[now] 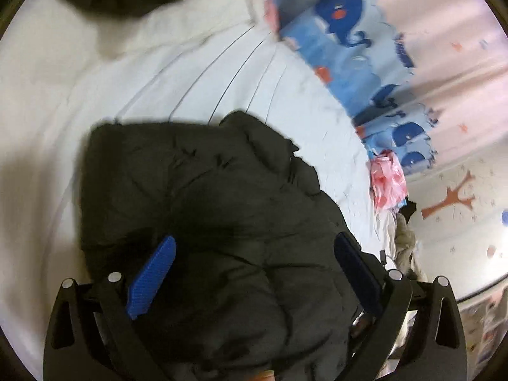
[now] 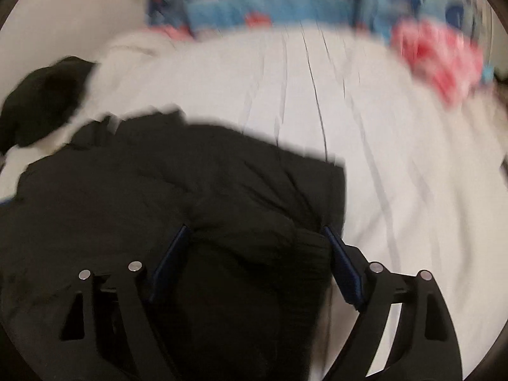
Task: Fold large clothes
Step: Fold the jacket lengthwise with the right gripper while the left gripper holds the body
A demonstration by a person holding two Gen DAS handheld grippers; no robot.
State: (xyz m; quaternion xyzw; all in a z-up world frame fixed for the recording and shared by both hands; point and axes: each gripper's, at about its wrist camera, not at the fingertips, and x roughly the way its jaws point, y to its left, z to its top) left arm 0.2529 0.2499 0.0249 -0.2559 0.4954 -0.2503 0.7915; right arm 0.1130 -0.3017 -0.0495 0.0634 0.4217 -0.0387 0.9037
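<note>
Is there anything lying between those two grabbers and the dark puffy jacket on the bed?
Nothing visible does. The dark jacket lies right between the spread fingers of the left gripper and of the right gripper. The pink item and the other dark garment sit away on the white sheet.

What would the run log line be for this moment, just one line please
task: fold large clothes | item: black puffer jacket on white bed sheet | left gripper: open over jacket | right gripper: open, straddling jacket

We record a white bed [image 1: 222, 73]: dark padded jacket [image 1: 206, 206] on it, pink bag [image 1: 389, 181] beyond the jacket at the edge.
</note>
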